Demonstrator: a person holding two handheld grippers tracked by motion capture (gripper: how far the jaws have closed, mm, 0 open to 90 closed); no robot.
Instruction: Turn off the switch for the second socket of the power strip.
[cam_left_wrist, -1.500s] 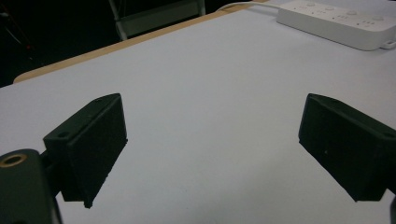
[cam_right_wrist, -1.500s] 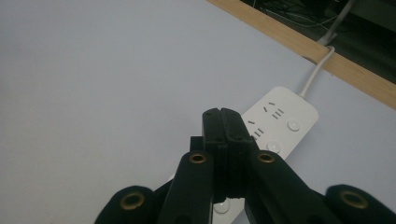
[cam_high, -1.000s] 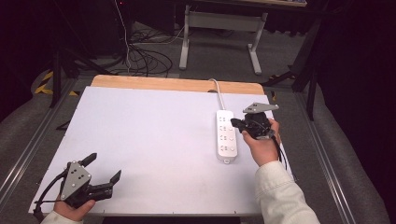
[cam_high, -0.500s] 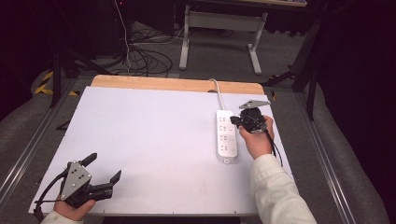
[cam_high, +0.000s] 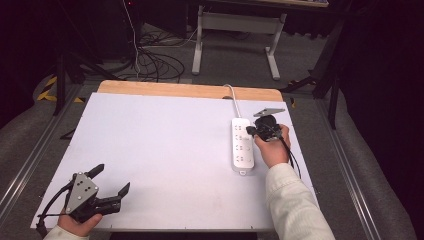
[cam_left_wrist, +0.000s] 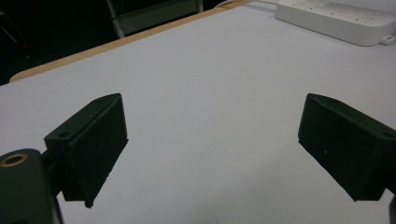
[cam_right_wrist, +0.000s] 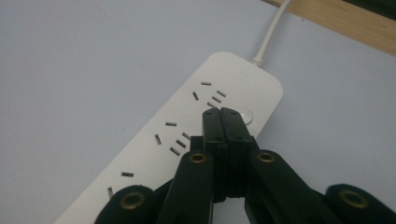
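Note:
A white power strip lies on the right side of the white table, its white cord running to the far edge. My right gripper is shut with nothing between its jaws, its tips just over the strip's far end. In the right gripper view the closed tips sit beside the round button on the power strip. My left gripper rests open at the near left corner. In the left gripper view its gap holds nothing; the power strip lies far off.
A wooden strip borders the table's far edge. Beyond it are cables on the floor and a metal stand. Grey padded rails run along both sides of the table.
My right gripper has moved down and toward the far end of the power strip, staying shut. The left gripper has not moved.

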